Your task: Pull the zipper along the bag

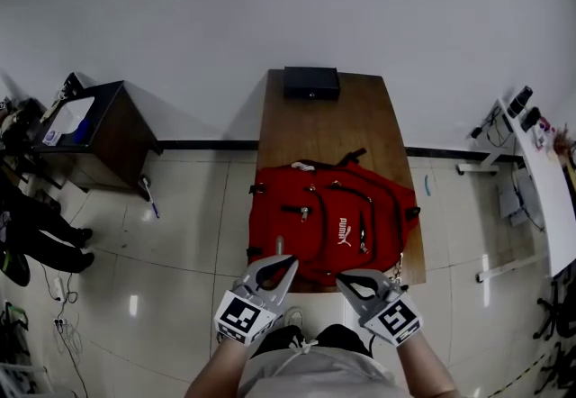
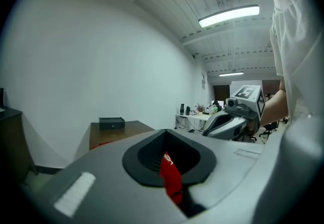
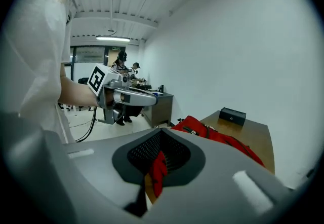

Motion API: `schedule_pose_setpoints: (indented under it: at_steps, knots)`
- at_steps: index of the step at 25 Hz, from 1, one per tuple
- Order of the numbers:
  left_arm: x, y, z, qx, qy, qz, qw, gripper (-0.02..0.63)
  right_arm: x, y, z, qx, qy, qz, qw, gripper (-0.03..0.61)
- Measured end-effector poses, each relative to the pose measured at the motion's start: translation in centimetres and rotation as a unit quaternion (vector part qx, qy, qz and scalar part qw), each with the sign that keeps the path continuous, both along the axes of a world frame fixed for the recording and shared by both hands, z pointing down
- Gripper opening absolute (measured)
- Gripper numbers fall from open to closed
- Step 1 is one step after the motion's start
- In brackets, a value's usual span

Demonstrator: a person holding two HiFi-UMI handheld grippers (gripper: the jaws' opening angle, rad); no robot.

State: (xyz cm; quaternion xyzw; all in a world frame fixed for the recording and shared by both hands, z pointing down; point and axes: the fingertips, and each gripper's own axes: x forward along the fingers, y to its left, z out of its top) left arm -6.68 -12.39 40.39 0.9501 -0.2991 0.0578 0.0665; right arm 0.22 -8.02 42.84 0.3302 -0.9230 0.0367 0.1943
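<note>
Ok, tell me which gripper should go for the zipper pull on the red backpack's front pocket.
Left, probably. The left gripper reaches over the near edge of the backpack and points toward the pocket's silver zipper pull. The right gripper sits at that edge, farther from it. Both have jaws shut.

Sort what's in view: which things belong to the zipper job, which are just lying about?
Job: red backpack; left tool and right tool, both shut at its near edge.
Lying about: black box at far end of the table; dark cabinet; white desk.
</note>
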Motion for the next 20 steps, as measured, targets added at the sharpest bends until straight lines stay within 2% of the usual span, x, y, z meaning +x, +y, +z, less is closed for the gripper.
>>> schedule_pose_setpoints:
  at_steps: [3,8,12,17,20]
  knots:
    - [0.1,-2.4,0.3,-0.008,-0.008,-0.005,0.9999,-0.002,-0.2,-2.7,0.1,-0.014,-0.007,-0.014,1.0,0.005]
    - [-0.1,-6.7,1.4,-0.023,-0.009,-0.04,0.9989,-0.003,-0.8,-6.9,-0.4,-0.023,-0.03,-0.069,0.997,0.005]
    - [0.2,-10.1,3.0,-0.043,-0.025,-0.062,0.9968,-0.002,-0.4,-11.4,-0.3,-0.017,-0.013,-0.095,0.995,0.005]
    - [0.6,-13.7,3.2,-0.057,0.013,-0.082,0.9949,-0.002,-0.6,-15.6,-0.3,-0.003,0.01,-0.151,0.988,0.019]
    - [1.2,-16.0,4.5,-0.044,-0.017,-0.079,0.9958,-0.002,-0.2,-18.5,0.9,0.003,0.041,-0.176,0.983,0.043]
